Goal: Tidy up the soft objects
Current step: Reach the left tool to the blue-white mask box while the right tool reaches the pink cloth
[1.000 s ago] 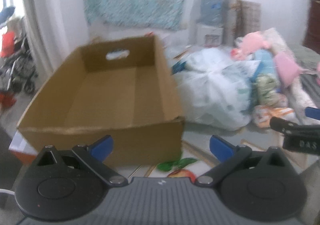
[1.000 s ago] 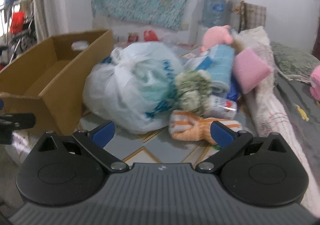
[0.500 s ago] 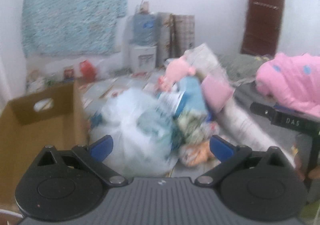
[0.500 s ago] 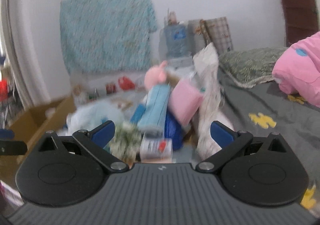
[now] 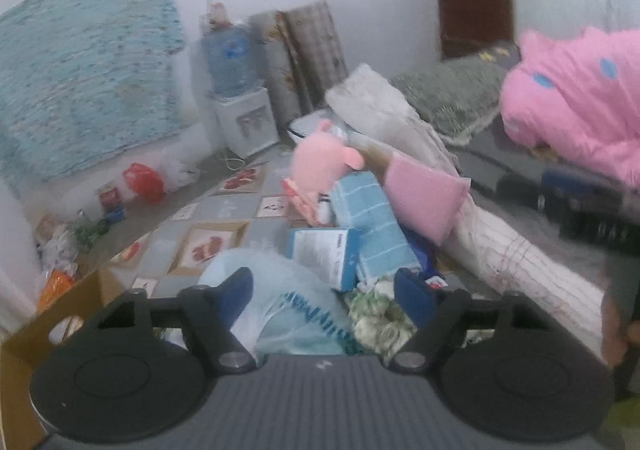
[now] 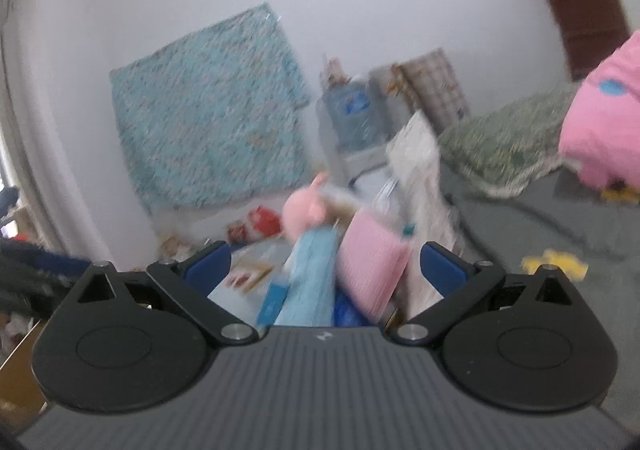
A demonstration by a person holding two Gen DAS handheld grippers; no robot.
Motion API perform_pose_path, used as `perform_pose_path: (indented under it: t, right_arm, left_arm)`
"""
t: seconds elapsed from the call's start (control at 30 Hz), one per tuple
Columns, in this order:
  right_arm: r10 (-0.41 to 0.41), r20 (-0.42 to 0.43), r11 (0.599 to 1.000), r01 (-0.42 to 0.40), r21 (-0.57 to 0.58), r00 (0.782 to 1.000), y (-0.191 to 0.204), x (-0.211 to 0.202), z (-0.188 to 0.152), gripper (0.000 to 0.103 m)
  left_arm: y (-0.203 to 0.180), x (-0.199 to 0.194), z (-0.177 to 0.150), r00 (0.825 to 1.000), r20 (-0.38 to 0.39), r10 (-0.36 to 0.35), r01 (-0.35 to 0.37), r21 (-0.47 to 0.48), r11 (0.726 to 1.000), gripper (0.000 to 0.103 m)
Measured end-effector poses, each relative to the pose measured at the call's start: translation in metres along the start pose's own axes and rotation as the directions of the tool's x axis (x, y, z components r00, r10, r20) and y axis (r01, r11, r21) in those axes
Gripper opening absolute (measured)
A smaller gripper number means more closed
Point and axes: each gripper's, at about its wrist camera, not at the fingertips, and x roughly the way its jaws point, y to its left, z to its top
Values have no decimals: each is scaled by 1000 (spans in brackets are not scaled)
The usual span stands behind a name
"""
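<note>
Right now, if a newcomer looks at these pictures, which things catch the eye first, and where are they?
The heap of soft things on the floor stands out first: a pink plush toy sits on top, with a pink square cushion and a light blue checked cloth bundle just below it. A big pink blanket with blue dots lies on the bed at the right. A large turquoise patterned cloth hangs on the wall at the left.

Left tongs [image 5: 326,292] closing, empty; right tongs [image 6: 325,264] spread.
</note>
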Motion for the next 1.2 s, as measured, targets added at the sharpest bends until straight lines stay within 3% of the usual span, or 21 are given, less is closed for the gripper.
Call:
perform_pose_path:
  t: [0.2,0.3,0.43,0.53,0.67,1.03,1.2]
  right_arm:
    - [-23,18,999,22,49,1000,-29,41,12,92]
    - [-32,3,998,32,46,999,-37,65,11,78]
    - [-37,-30,998,39,58,999,-47,99,13,50]
    - [-15,-60,997,19,70,998,-55,124,15,45]
    - [1,-143,998,9,67,990,-58,146,2,37]
    - [53,-216,997,-40,65,975,-47,120,-37,38]
    - [47,-225,994,-24,104,973,-58,129,-43,36]
  left_arm:
    - [-15,55,26,998,-52,-39,41,39,998,64]
    - [-19,81,32,992,-105,-67,70,16,997,52]
    - [-15,105,33,977,-175,-122,115,-51,992,39]
    - [-8,115,33,967,-205,-149,132,-93,987,32]
    - [1,122,35,965,-212,-152,130,-112,985,32]
    - [0,140,38,954,-230,-193,166,-132,977,33]
    - [-10,146,44,957,-219,-187,163,-125,979,44]
